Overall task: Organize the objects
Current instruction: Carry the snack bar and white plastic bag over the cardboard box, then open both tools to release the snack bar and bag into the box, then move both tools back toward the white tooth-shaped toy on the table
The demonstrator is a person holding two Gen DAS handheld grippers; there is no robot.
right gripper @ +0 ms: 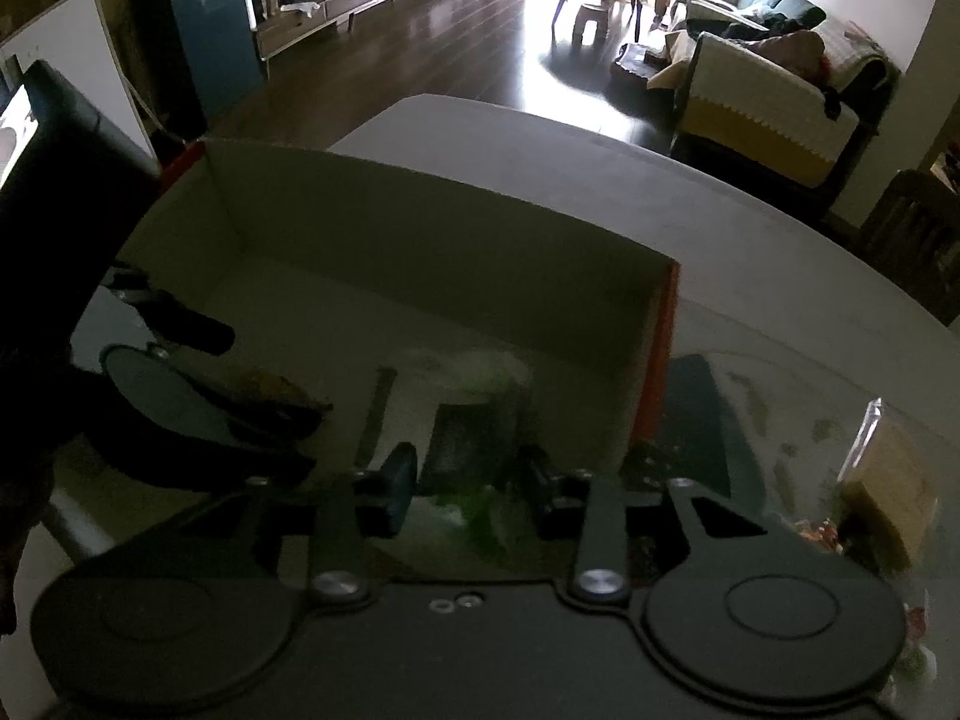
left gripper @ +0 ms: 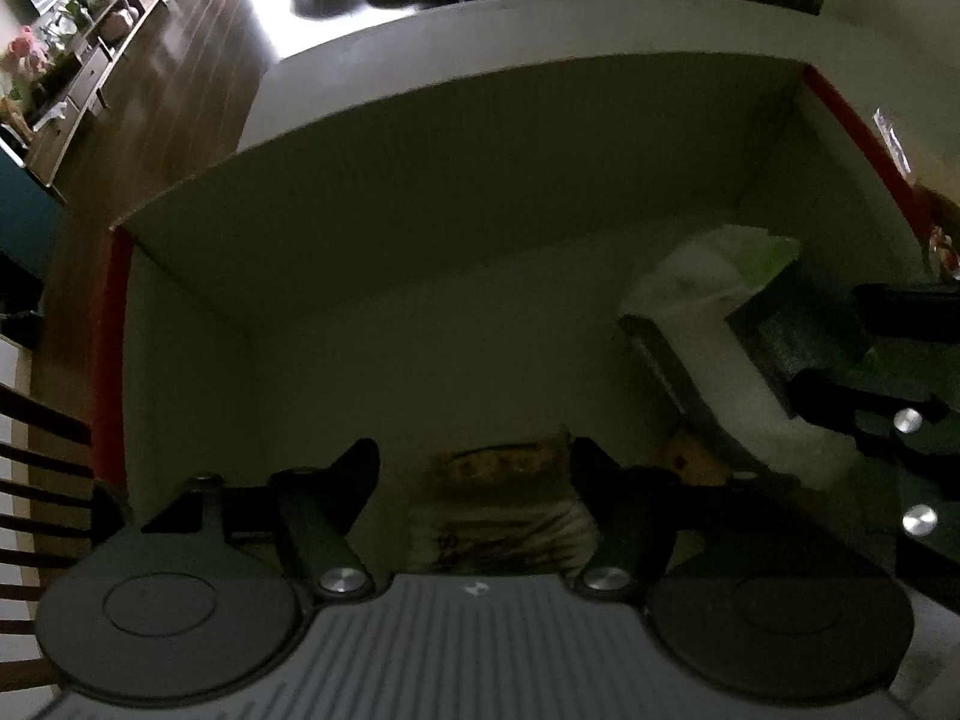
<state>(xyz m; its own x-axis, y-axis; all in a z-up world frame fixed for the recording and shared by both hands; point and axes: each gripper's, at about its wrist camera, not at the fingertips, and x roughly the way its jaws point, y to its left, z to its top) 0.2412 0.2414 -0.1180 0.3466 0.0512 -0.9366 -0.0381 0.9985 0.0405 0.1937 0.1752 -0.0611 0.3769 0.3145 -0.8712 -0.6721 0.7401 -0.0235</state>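
Now down in the box: left gripper jaws wide around a yellow packet, maybe not touching; right gripper clenched on a green packet.

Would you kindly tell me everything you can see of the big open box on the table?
The box looks like cardboard, pale inside with red outer edges. It stands open on a light table, its far wall upright. Both claws reach into it: the left claw spread around a striped packet, the right claw over a white-and-green pack. More snack packets lie outside its right wall.
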